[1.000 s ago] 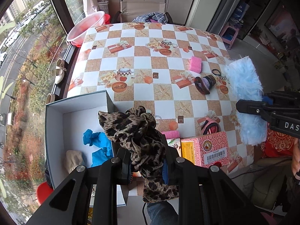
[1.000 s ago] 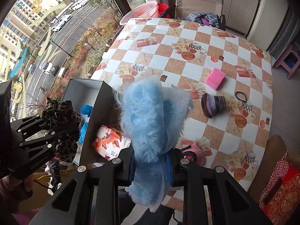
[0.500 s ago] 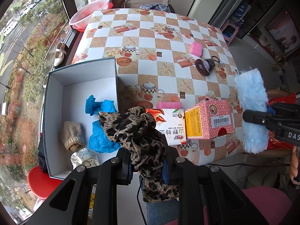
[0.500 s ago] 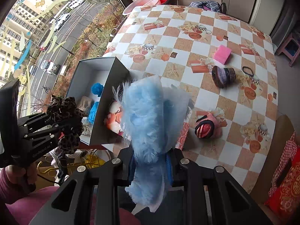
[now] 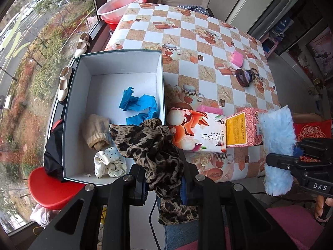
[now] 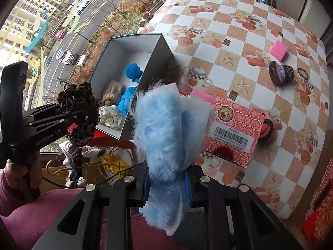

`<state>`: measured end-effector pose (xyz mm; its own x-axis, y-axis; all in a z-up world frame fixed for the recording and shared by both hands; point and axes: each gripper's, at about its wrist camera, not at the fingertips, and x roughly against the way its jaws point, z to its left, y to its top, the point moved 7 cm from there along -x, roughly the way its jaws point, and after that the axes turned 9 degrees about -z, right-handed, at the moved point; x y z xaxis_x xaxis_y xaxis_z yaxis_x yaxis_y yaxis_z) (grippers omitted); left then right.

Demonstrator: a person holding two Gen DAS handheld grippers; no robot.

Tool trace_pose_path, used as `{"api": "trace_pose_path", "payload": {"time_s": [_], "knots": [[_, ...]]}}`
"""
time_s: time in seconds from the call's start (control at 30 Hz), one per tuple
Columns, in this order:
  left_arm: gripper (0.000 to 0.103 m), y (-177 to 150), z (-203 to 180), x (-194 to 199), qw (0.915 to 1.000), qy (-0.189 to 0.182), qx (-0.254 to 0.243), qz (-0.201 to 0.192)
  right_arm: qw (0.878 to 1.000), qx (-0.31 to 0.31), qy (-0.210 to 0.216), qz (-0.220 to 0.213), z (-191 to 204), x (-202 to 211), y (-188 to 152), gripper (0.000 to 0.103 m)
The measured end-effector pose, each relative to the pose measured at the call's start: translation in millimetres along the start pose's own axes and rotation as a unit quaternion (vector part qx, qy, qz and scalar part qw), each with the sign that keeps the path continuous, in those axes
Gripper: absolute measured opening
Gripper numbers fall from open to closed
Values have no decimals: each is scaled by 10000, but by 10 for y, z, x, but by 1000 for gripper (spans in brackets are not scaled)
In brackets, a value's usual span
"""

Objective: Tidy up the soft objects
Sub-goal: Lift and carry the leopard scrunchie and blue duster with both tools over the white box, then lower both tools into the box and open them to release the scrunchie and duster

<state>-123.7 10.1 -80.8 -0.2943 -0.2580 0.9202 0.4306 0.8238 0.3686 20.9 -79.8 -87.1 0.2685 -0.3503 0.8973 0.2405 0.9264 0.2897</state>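
Your left gripper (image 5: 164, 182) is clamped on the leopard-print cloth (image 5: 149, 143), which bunches up beyond the fingertips and hangs down behind them. Just past it sits the open box (image 5: 116, 62), holding a blue cloth (image 5: 138, 104), a beige sock (image 5: 95, 131) and a dotted white scrunchie (image 5: 108, 163). Your right gripper (image 6: 166, 179) is clenched on the fluffy light-blue cloth (image 6: 168, 129); beyond its fingers lies the pink carton (image 6: 235, 129) on the checked table (image 6: 239, 41).
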Motion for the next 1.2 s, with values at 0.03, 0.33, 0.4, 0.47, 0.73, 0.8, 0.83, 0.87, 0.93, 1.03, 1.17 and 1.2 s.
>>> {"api": "trace_pose_path", "payload": {"time_s": [0.03, 0.33, 0.4, 0.47, 0.73, 0.8, 0.83, 0.87, 0.93, 1.03, 1.17, 1.2], "knots": [[25, -13, 39, 8, 10000, 20, 45, -13, 10000, 73, 8, 13, 52, -18, 22, 27], [25, -94, 380, 70, 9983, 130, 548, -135, 9974, 687, 132, 148, 518, -194, 227, 27], [25, -95, 436, 78, 9977, 147, 644, -170, 9963, 821, 163, 176, 620, -231, 273, 27], [25, -102, 498, 90, 9969, 173, 741, -208, 9951, 952, 190, 190, 710, -265, 320, 27], [25, -45, 685, 121, 9938, 214, 1020, -383, 9904, 1323, 272, 281, 1018, -410, 509, 27], [25, -27, 727, 118, 9927, 213, 1107, -419, 9897, 1373, 268, 299, 1070, -440, 553, 27], [25, -21, 746, 120, 9922, 192, 1150, -431, 9893, 1399, 266, 310, 1093, -456, 574, 27], [25, -19, 769, 125, 9918, 183, 1185, -445, 9890, 1417, 268, 321, 1115, -470, 593, 27], [25, -4, 794, 121, 9913, 192, 1217, -460, 9886, 1443, 265, 341, 1147, -503, 632, 27], [25, 4, 821, 104, 9910, 201, 1244, -455, 9881, 1468, 267, 359, 1188, -545, 688, 27], [25, -3, 850, 80, 9905, 201, 1290, -437, 9876, 1499, 267, 384, 1231, -588, 731, 27], [25, -16, 857, 84, 9903, 201, 1306, -432, 9874, 1506, 271, 397, 1236, -599, 736, 27]]}}
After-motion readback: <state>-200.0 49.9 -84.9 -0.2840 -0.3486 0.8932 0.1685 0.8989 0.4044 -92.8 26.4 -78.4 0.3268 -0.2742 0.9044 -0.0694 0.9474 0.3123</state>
